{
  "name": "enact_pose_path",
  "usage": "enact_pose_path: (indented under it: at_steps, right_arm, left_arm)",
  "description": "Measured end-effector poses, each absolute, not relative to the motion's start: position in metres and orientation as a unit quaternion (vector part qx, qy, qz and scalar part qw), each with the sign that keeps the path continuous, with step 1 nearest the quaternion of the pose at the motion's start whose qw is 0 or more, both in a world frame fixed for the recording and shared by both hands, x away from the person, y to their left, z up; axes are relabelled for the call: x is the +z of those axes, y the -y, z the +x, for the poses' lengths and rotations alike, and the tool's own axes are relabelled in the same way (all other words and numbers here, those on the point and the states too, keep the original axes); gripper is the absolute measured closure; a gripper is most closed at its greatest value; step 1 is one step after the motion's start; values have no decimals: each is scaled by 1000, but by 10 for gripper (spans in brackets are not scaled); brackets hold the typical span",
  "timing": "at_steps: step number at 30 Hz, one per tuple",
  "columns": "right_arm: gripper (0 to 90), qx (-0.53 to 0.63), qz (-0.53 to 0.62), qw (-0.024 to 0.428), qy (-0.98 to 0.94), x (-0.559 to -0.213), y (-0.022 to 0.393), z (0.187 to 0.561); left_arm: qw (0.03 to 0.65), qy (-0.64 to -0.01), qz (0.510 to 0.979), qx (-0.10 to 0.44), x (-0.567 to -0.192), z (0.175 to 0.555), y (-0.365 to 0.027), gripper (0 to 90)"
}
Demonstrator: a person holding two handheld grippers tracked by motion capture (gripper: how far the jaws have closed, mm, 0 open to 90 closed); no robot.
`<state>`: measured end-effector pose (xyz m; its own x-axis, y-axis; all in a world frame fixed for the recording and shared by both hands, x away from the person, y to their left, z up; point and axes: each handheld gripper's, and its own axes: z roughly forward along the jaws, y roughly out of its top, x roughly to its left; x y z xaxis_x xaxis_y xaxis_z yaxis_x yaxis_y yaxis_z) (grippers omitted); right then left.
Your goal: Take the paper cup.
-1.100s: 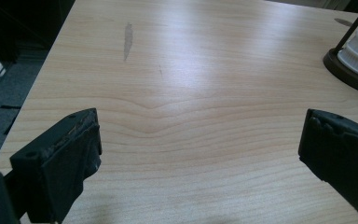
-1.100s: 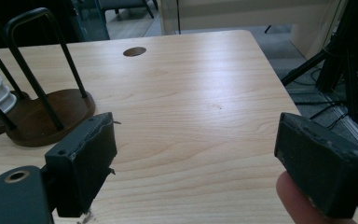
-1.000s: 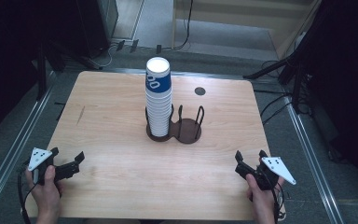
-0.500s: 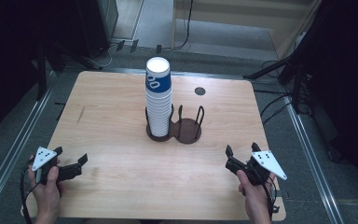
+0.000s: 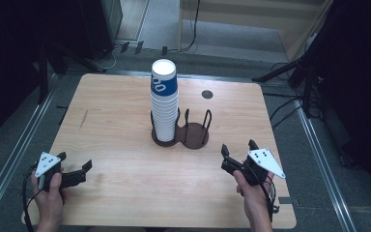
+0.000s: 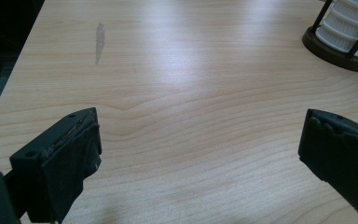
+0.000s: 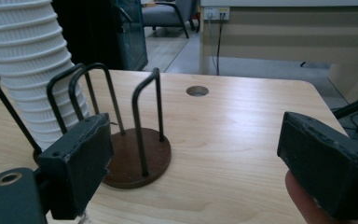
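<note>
A tall stack of white ribbed paper cups (image 5: 164,104), the top one wrapped in a blue band, stands upright in the left bay of a dark brown two-bay wire cup holder (image 5: 181,129) near the middle of the pale wooden table (image 5: 111,121); the holder's right bay is empty. The right gripper (image 5: 239,155) hovers near the table's front right, close to the holder, its jaws spread wide and holding nothing; in the right gripper view the stack (image 7: 30,65) and the empty bay's wire hoops sit just ahead. The left gripper (image 5: 72,170) rests at the front left, well apart from the holder, jaws likewise wide and empty. This looks like the approach stage, before any grasp. The likely next move calls for the right gripper to rise toward the top cup, straddle its rim squarely, and lift straight up without toppling the stack.
</note>
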<state>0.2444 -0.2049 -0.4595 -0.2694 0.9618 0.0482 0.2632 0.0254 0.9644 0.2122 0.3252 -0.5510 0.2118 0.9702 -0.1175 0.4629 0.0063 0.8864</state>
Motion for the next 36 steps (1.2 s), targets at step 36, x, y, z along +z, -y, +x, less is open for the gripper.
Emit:
enact_pose_path:
  at_steps: [36]
  right_arm:
    - [129,519,449,328,-650,-426,133,268]
  left_arm:
    - [442,-563,639,281,-551,214,-326,1]
